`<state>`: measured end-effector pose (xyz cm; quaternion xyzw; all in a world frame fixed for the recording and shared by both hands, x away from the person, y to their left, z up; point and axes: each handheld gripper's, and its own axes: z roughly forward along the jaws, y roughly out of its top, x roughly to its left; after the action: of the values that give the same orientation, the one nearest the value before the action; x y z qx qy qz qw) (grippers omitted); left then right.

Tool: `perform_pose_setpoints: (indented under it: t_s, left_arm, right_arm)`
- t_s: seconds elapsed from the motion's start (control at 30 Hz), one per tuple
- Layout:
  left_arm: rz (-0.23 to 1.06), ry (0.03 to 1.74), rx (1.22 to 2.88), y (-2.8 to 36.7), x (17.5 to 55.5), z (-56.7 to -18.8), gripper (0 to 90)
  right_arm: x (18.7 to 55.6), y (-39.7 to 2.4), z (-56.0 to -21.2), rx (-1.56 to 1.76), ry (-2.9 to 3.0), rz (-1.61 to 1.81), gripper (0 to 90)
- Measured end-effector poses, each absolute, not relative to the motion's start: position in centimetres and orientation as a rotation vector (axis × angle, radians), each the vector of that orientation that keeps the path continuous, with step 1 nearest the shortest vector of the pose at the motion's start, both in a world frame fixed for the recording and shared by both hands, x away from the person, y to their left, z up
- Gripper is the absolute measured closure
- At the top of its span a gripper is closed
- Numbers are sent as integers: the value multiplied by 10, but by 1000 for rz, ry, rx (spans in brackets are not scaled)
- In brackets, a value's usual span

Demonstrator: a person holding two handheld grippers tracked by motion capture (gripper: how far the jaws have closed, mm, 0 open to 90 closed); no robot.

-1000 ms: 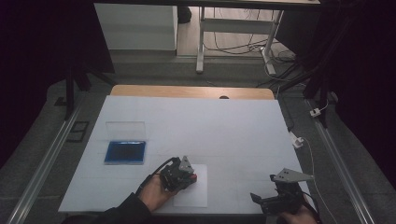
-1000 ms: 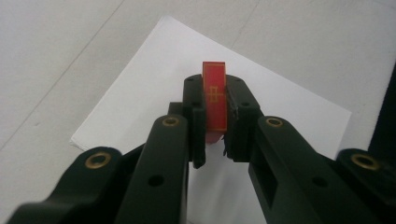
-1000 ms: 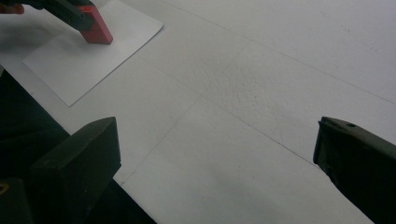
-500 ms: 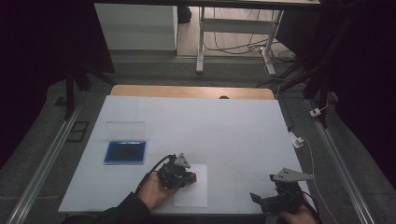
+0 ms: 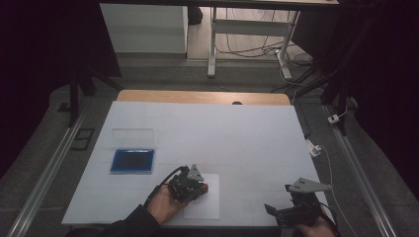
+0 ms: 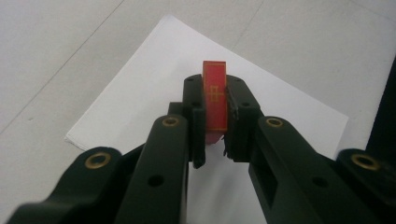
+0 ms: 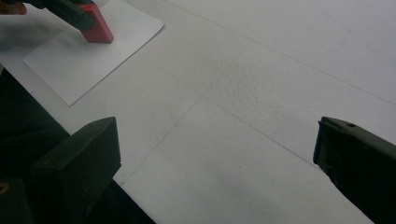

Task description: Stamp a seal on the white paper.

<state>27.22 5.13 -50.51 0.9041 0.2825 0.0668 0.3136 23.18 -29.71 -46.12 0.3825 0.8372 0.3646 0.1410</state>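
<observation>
The small red rectangular block with gold markings [image 6: 215,100] sits clamped between the jaws of the left gripper [image 6: 215,116], pressed down on the white sheet of paper [image 5: 205,202] near the front edge of the white table surface [image 5: 237,133]. It looks like a stamp: stiff, light and smooth-sided, so I judge the grip on its two flat sides is the good one. The gold sign on it is too small to read. The right gripper [image 7: 215,154] rests near the front right corner, its jaws wide apart and holding nothing. A blue flat ink pad with an open clear lid [image 5: 132,160] lies toward the left edge.
</observation>
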Motion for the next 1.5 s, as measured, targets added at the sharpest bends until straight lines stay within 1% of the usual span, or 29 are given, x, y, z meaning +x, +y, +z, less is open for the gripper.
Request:
perform_pose_setpoints:
  t_s: [0.5,0.97,1.5]
  left_arm:
    - [161,722,2406,54,276,-502,798]
    - [134,696,2370,55,272,-493,797]
    - [107,667,2341,67,268,-481,796]
  right_arm:
    - [231,-298,-461,1103,2411,1060,9]
    - [231,-299,-461,1108,2407,1063,9]
    - [231,-299,-461,1109,2402,1070,9]
